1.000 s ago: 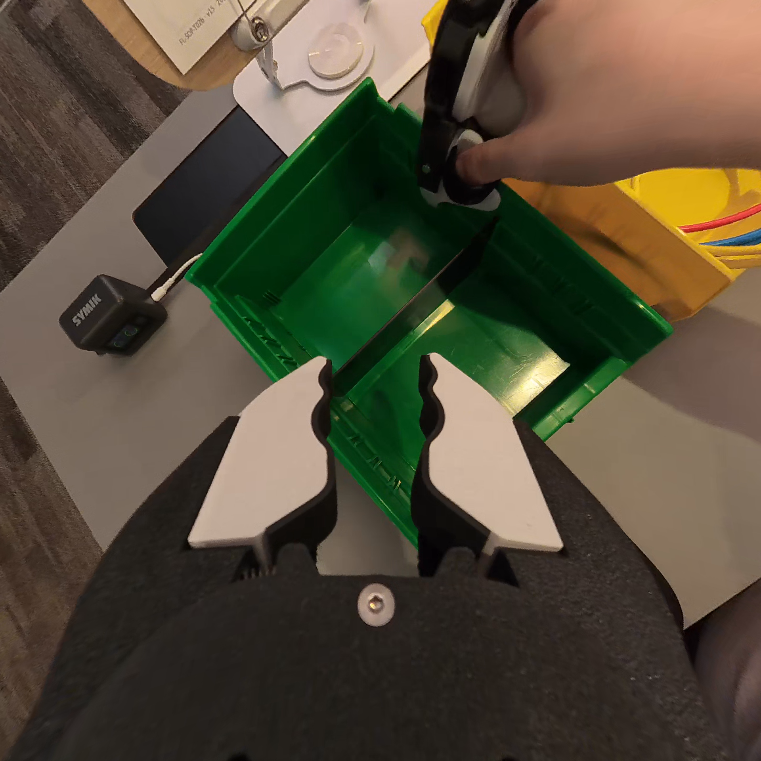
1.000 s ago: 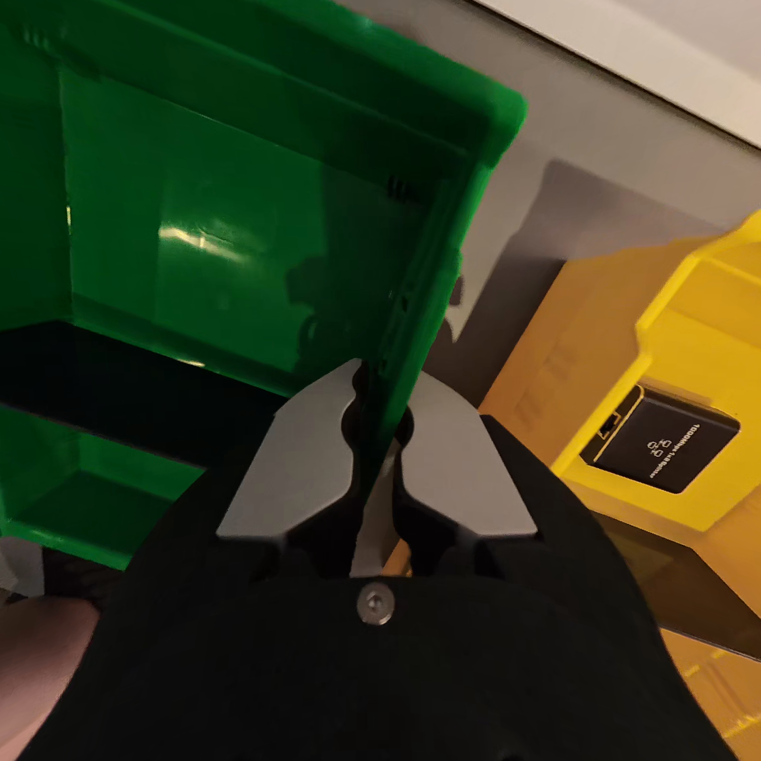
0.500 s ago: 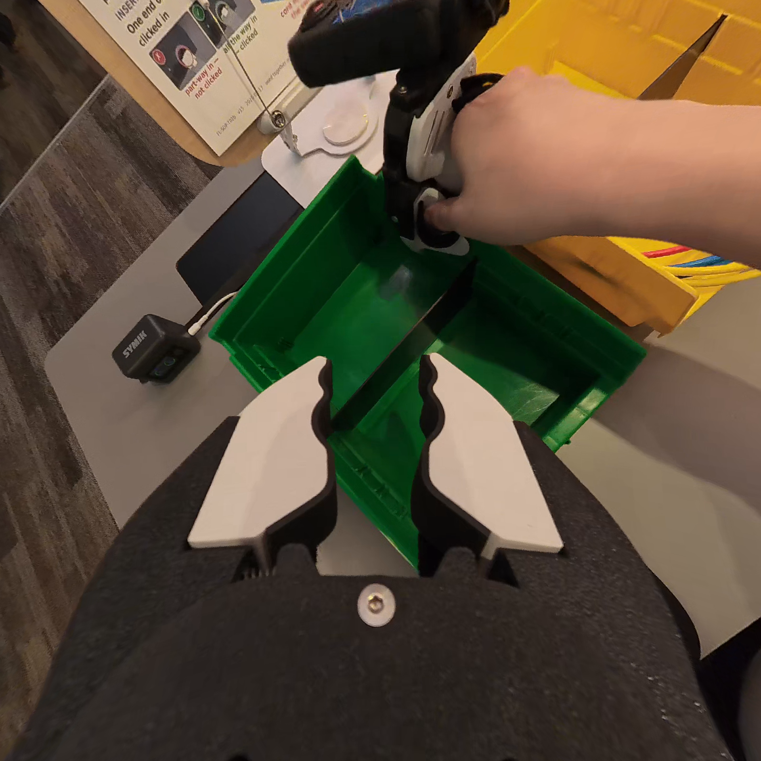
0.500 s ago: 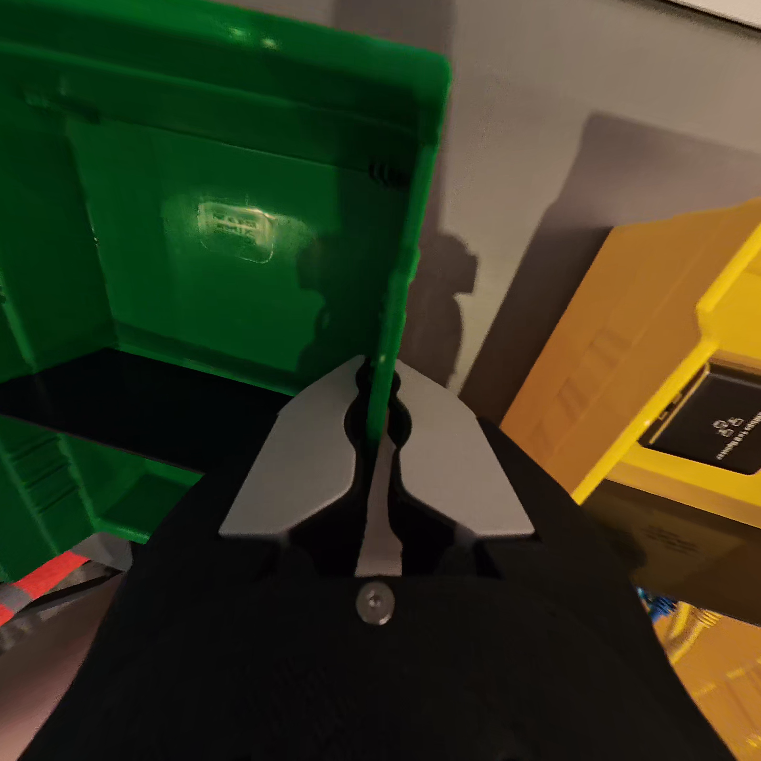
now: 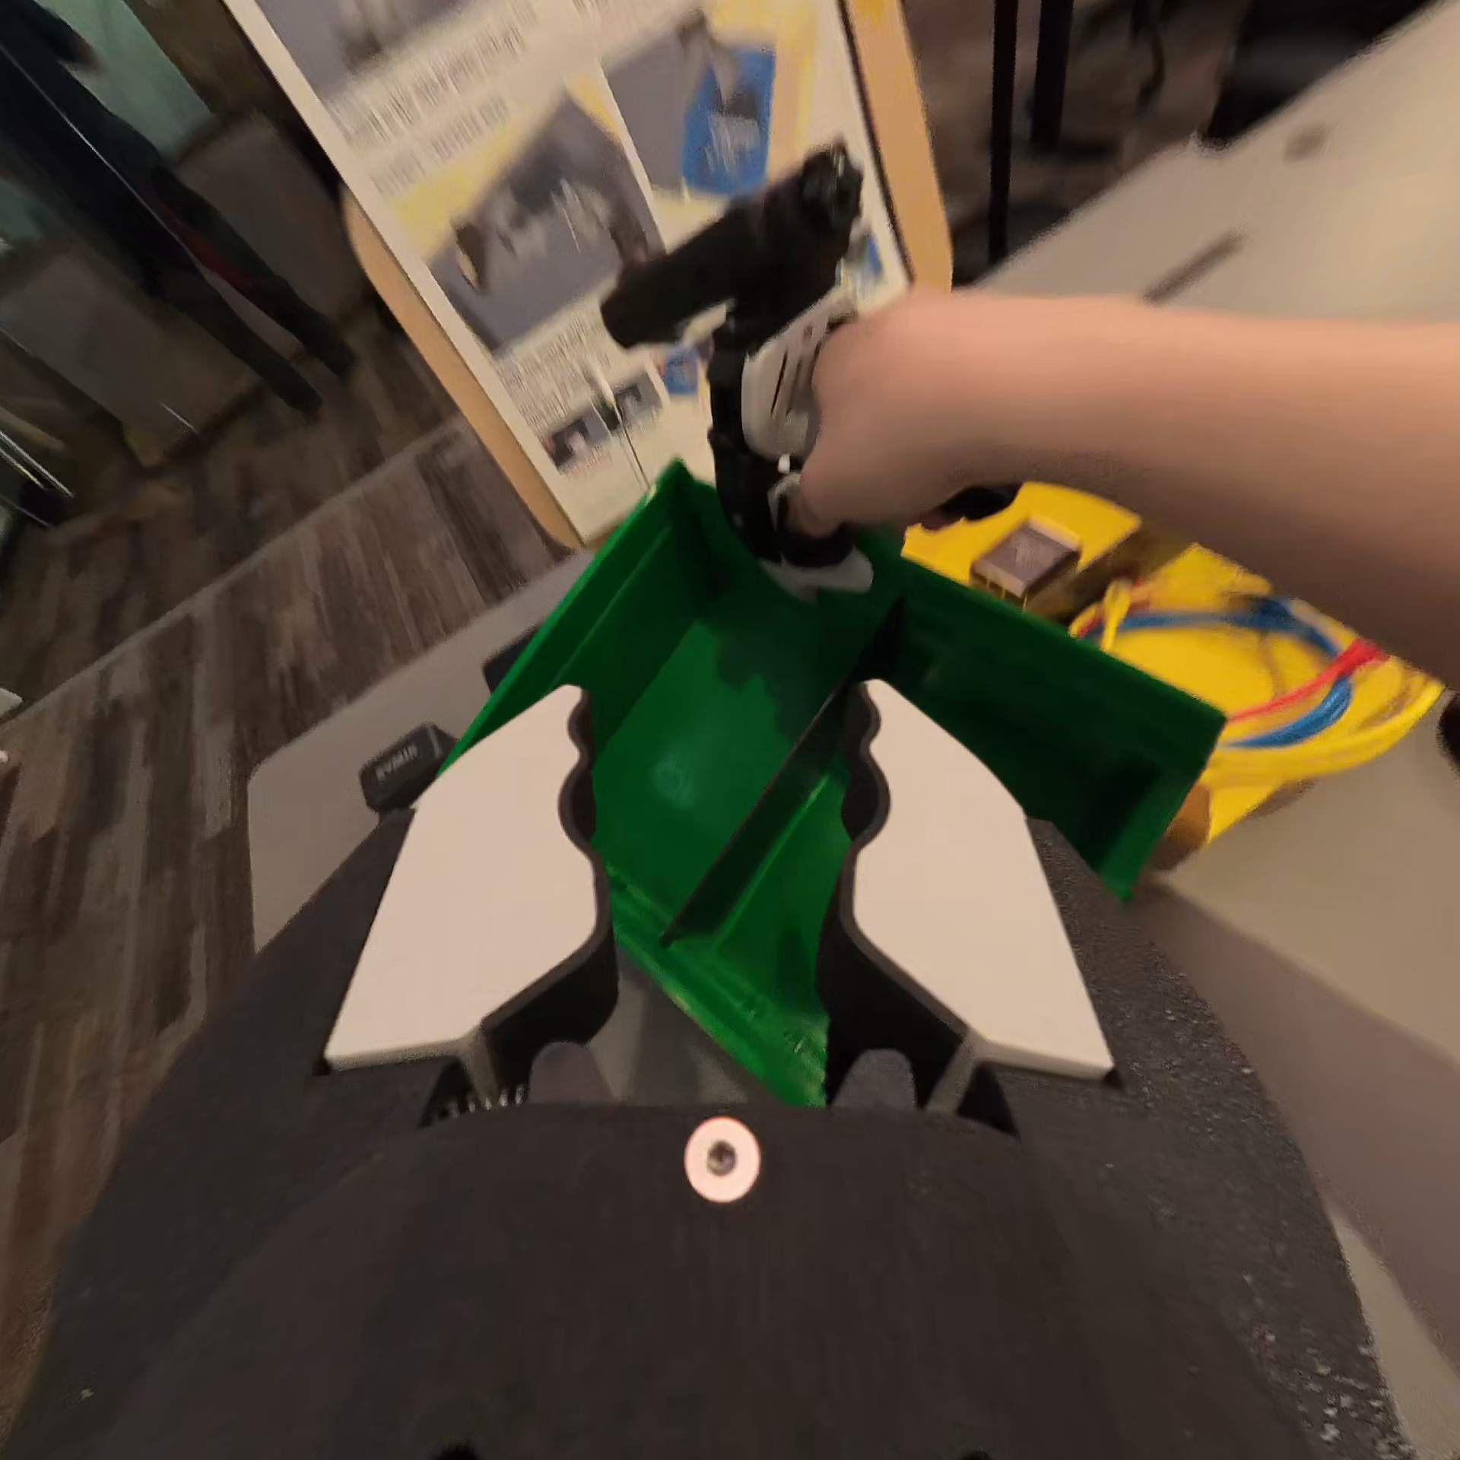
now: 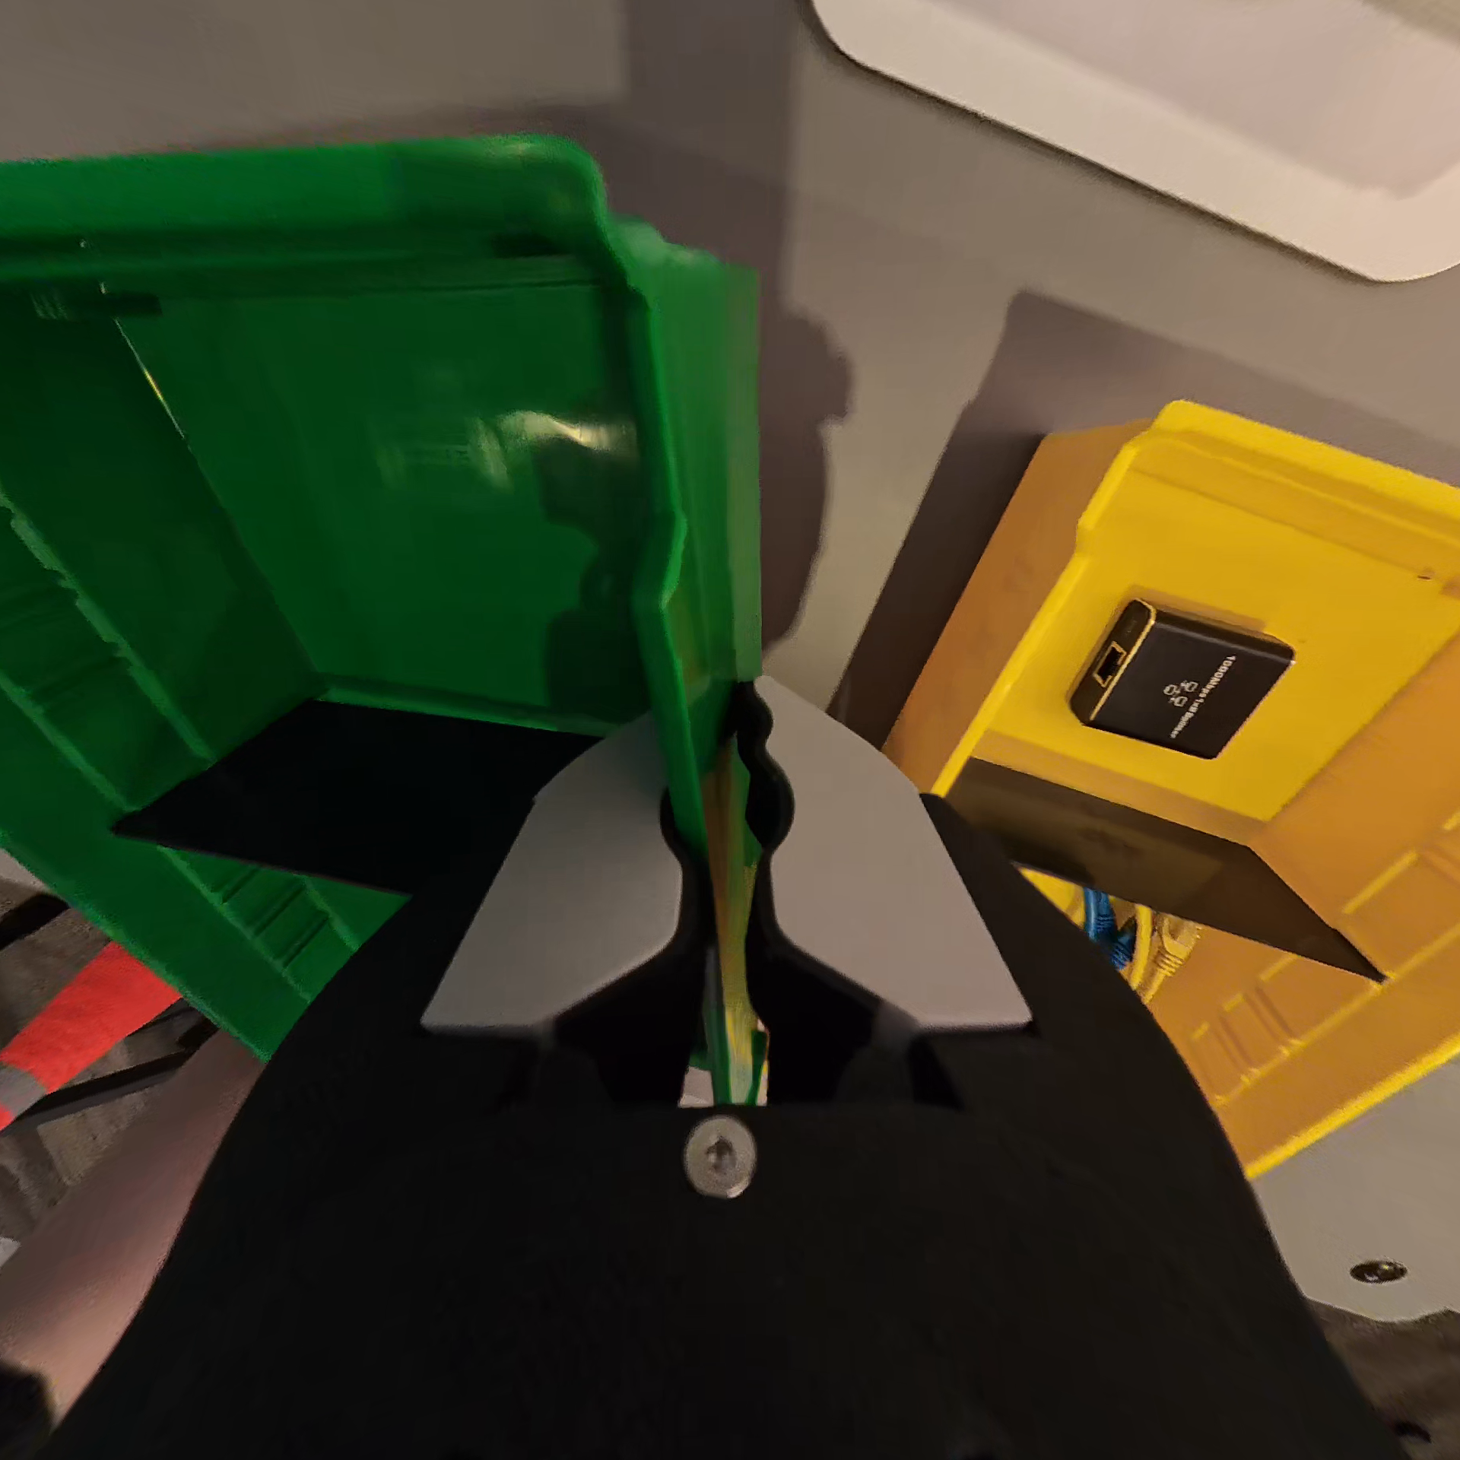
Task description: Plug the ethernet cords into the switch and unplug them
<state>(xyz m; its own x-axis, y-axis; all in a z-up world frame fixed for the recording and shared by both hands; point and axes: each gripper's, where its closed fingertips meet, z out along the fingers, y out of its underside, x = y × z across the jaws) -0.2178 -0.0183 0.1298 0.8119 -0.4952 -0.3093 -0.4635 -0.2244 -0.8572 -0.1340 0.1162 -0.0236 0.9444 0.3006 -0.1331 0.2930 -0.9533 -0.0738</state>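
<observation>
My right gripper (image 6: 707,711) is shut on the side wall of an empty green bin (image 6: 395,513) that has a black divider (image 6: 355,782). In the left wrist view it grips the bin's far wall (image 5: 806,569), held by a hand (image 5: 885,442). My left gripper (image 5: 723,695) is open, with the green bin's (image 5: 695,758) near corner between its fingers. The black switch (image 6: 1181,679) lies in a yellow bin (image 6: 1264,553). Blue, red and yellow ethernet cords (image 5: 1280,679) are coiled in the yellow bin (image 5: 1343,758).
The bins stand on a grey table (image 6: 869,276). A small black device (image 5: 403,762) sits left of the green bin. A poster board (image 5: 632,237) stands behind the table. A white pad (image 6: 1185,118) lies at the far edge. The floor (image 5: 158,711) is to the left. My right fingertips sit around 20 cm from my left ones. From the right gripper's tips to the black switch (image 6: 1181,679) is close to 20 cm. My left wrist view (image 5: 1014,554) looks at it from another angle.
My left gripper has opened wider and moved forward, so the green bin's near corner now sits between its fingers. My right gripper, still clamped on the bin wall, has turned with it.
</observation>
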